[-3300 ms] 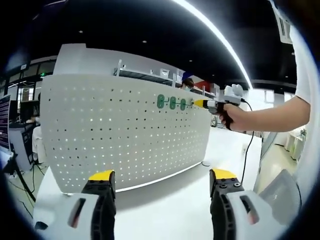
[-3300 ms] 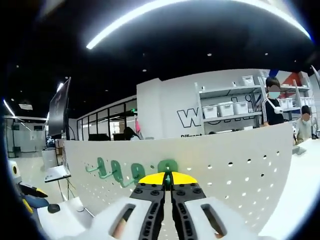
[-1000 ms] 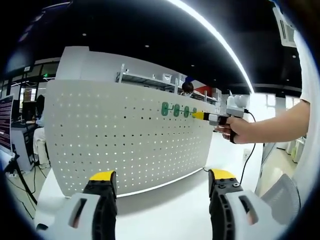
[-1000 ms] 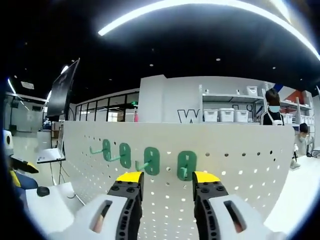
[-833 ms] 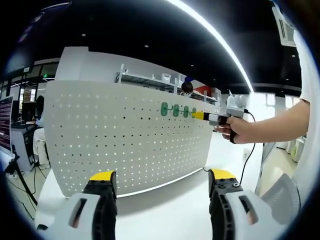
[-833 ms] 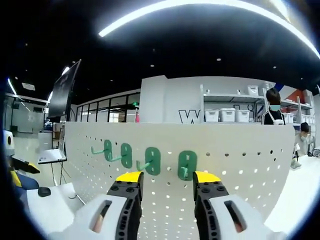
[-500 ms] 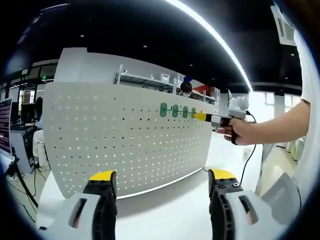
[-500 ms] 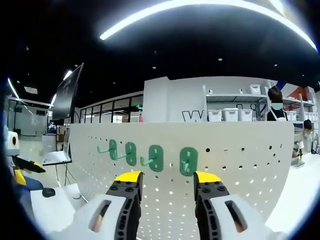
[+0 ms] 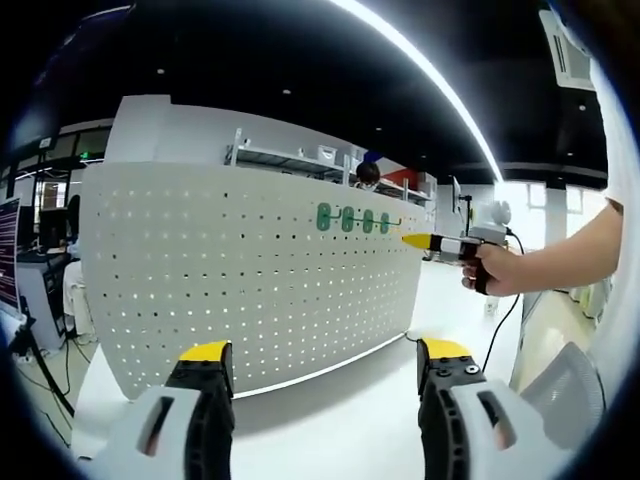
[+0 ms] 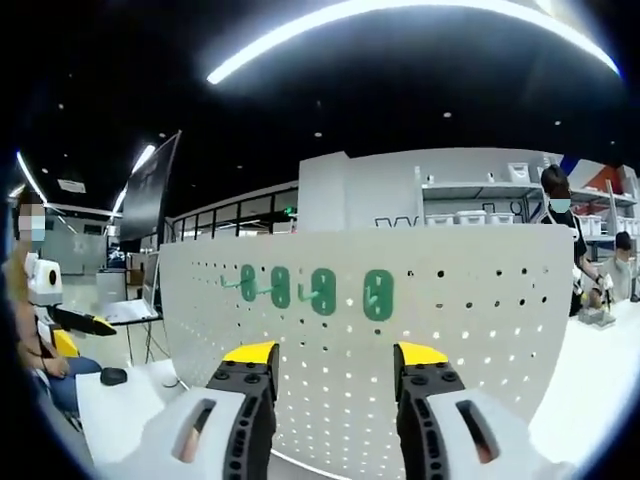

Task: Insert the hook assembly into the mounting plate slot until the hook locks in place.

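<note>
1. Green hooks, four in all, hang in a row high on the white pegboard (image 10: 420, 330); the rightmost hook (image 10: 378, 294) sits just beside the next hook (image 10: 323, 291), then a third hook (image 10: 280, 286) and a fourth hook (image 10: 248, 282).
2. From the left gripper view the same four green hooks (image 9: 352, 218) sit near the board's upper right end, too small to tell their prongs.
3. White, yellow-tipped, the right gripper (image 10: 334, 352) has its jaws wide apart and empty, off the board, below the hooks.
4. Seen from the left gripper view, the right gripper (image 9: 418, 240) is held in a hand (image 9: 497, 270), apart from the hooks.
5. Likewise the left gripper (image 9: 326, 349) has wide, empty jaws, well short of the board.
6. White table (image 9: 340, 420) carries the board; its bottom edge is partly hidden by jaws.
7. Behind stand shelves (image 10: 480, 215) with bins, under a dark ceiling with a light strip (image 10: 400, 20).
</note>
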